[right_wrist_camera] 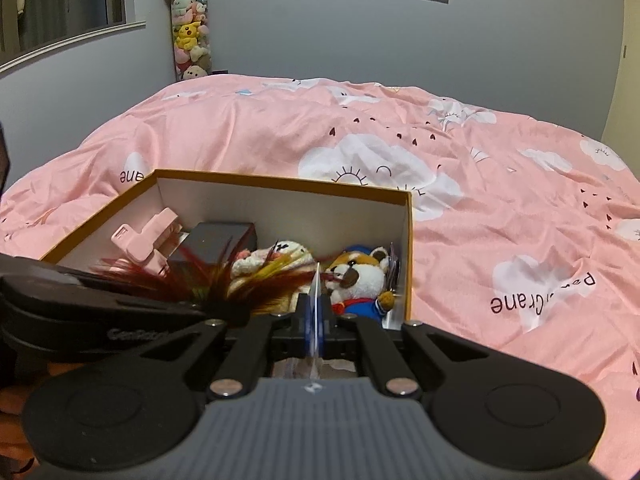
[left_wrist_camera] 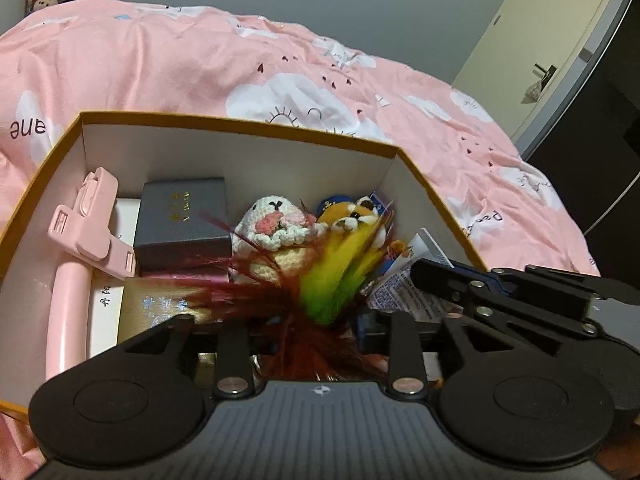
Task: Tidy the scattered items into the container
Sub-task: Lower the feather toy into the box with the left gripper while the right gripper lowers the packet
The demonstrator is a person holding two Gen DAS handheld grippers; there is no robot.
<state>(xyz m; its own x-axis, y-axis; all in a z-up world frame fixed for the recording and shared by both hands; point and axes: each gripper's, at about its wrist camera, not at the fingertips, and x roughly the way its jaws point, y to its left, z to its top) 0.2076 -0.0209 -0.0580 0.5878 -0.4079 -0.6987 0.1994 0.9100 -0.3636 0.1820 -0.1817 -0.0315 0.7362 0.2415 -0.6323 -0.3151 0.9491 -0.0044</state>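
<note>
An open cardboard box with an orange rim and white inside sits on the bed. A feather toy with red and yellow-green plumes lies blurred over the box's contents, between the fingers of my left gripper. Those jaws stand apart and do not press on the toy. From the right comes my right gripper, shut on a thin blue-and-white packet. In the right wrist view that packet shows edge-on in the right gripper, above the box.
Inside the box are a pink clamp holder, a grey case, a crochet plush and a raccoon plush. A pink cloud-print bedspread surrounds the box. A door stands far right.
</note>
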